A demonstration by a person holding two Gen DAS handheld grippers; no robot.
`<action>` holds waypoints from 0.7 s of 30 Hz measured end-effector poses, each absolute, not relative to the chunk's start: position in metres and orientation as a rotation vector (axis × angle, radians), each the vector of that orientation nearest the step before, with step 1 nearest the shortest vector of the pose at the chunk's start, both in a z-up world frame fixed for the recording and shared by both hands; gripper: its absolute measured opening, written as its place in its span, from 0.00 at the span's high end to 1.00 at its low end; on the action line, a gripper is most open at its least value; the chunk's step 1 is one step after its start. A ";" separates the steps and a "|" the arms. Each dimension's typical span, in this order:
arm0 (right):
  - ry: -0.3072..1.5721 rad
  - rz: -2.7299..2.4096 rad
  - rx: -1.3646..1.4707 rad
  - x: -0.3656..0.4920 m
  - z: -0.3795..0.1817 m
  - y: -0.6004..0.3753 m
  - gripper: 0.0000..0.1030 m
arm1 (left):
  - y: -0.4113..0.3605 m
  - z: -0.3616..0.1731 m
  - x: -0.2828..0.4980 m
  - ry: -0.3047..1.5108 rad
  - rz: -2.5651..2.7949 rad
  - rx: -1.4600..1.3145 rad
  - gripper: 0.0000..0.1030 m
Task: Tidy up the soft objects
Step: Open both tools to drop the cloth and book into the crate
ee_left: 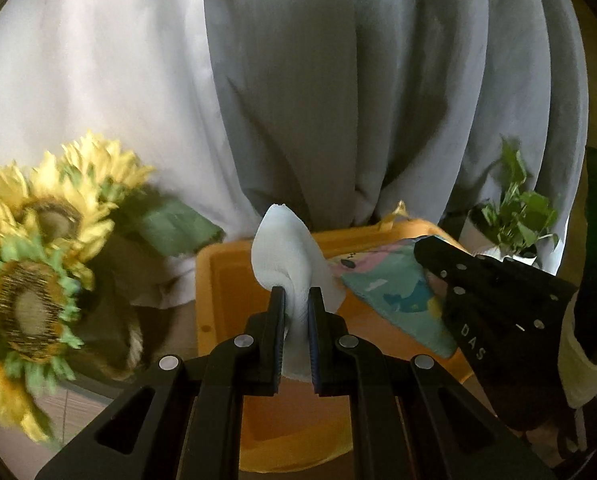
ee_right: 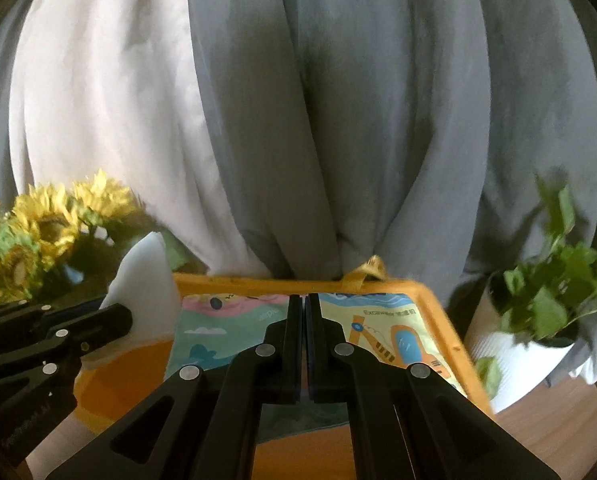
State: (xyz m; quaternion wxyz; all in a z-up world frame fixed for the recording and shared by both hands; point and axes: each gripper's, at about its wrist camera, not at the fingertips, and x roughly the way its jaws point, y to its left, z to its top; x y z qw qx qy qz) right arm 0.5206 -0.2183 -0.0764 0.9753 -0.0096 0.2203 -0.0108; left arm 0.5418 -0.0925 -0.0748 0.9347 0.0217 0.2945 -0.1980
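Observation:
My left gripper (ee_left: pixel 297 292) is shut on a white cloth (ee_left: pixel 288 252) and holds it above the left part of an orange bin (ee_left: pixel 218 280). The cloth also shows in the right wrist view (ee_right: pixel 146 292), with the left gripper (ee_right: pixel 114 320) at the left. My right gripper (ee_right: pixel 303 300) is shut on a colourful cartoon-printed cloth (ee_right: pixel 218 328) that hangs over the right part of the orange bin (ee_right: pixel 438 304). In the left wrist view the right gripper (ee_left: pixel 430 256) grips that printed cloth (ee_left: pixel 394 292).
Sunflowers (ee_left: pixel 38 248) stand left of the bin, also in the right wrist view (ee_right: pixel 46 232). A green plant in a white pot (ee_right: pixel 538 320) stands right of it. White and grey curtains (ee_right: pixel 298 120) hang just behind. A wooden surface (ee_right: pixel 558 420) lies under the pot.

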 end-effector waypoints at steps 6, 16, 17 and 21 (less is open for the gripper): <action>0.505 -0.021 -0.018 0.536 -0.097 -0.219 0.97 | -0.096 -0.094 0.559 0.667 -0.424 0.036 0.83; 0.540 -0.062 0.029 0.536 -0.102 -0.230 0.62 | -0.092 -0.101 0.559 0.689 -0.391 0.001 0.53; 0.543 -0.062 0.042 0.534 -0.101 -0.232 0.62 | -0.092 -0.099 0.556 0.683 -0.380 0.004 0.51; 0.542 -0.073 0.064 0.525 -0.094 -0.237 0.62 | -0.089 -0.088 0.546 0.660 -0.348 -0.002 0.46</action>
